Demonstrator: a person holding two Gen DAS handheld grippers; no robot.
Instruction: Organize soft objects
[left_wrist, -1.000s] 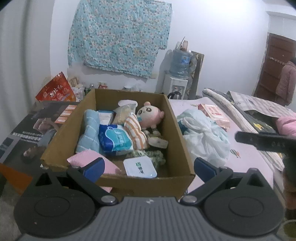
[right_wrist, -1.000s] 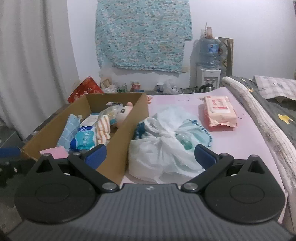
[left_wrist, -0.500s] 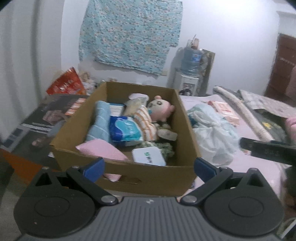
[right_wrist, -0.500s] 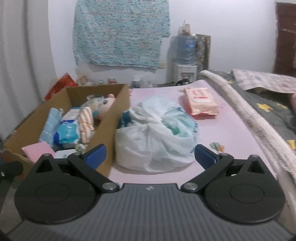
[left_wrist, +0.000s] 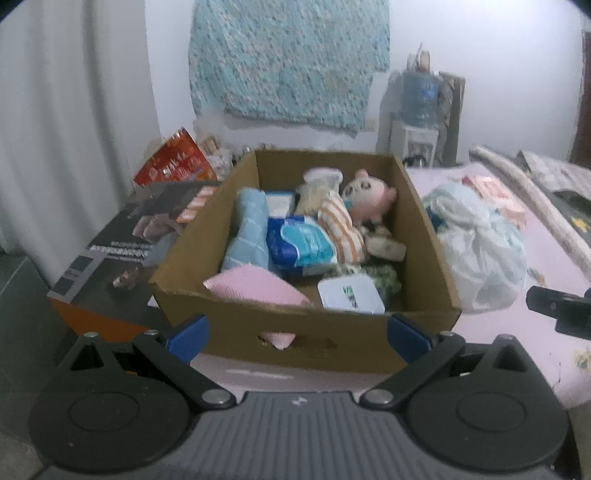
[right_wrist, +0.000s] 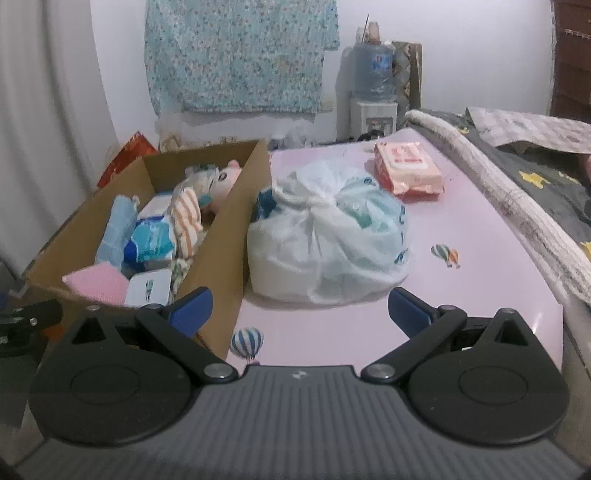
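Observation:
A brown cardboard box (left_wrist: 306, 334) (right_wrist: 225, 236) sits on the pink sheet, packed with soft things: a pink plush doll (left_wrist: 367, 195), a blue towel (left_wrist: 247, 232), a striped cloth (left_wrist: 340, 229), a blue tissue pack (left_wrist: 299, 243), a pink pad (left_wrist: 255, 286) and a white wipes lid (left_wrist: 351, 295). My left gripper (left_wrist: 297, 334) is open in front of the box's near wall, holding nothing. My right gripper (right_wrist: 299, 314) is open and empty, just short of a tied white plastic bag (right_wrist: 328, 236) beside the box. A pink wipes pack (right_wrist: 406, 171) lies farther back.
A dark printed carton (left_wrist: 122, 247) and a red snack bag (left_wrist: 173, 162) lie left of the box. A rolled blanket edge (right_wrist: 517, 210) borders the sheet on the right. A water dispenser (right_wrist: 373, 92) stands by the far wall under a hanging floral cloth (right_wrist: 240, 55).
Both grippers have drawn back toward the bed's near edge, so the box and bag sit farther off. The right view has swung right. Both stay open and empty.

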